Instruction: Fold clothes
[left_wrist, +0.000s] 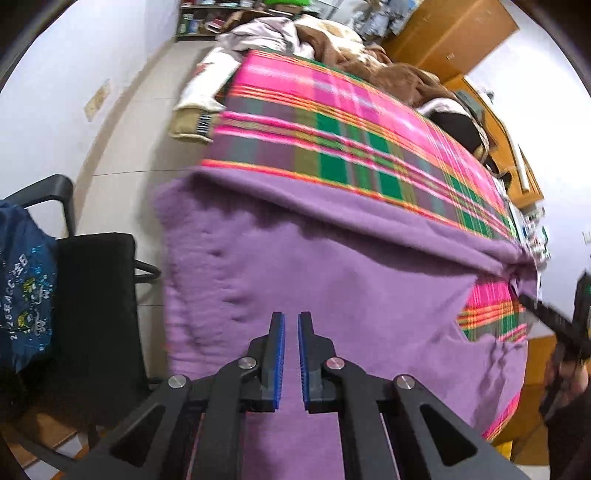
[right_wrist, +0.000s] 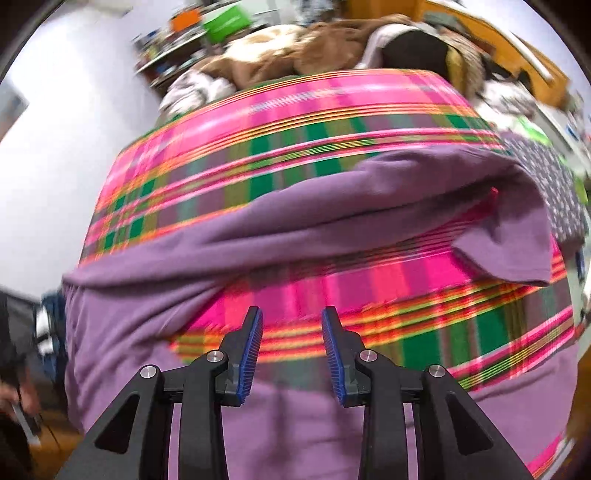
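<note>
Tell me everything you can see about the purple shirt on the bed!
The purple shirt looks like soft, plain knit cloth, a little wrinkled. It lies spread over the pink-and-green checked bedcover, hanging down the near edge. One part is folded across so a strip of the checks shows below it, and a short sleeve sticks out at the right. Neither gripper is holding it.

Black left tongs (left_wrist: 291, 325), right tongs (right_wrist: 291, 325), ribbed blue pads (left_wrist: 280, 362), silver pivot screws, possibly dark sleeve
</note>
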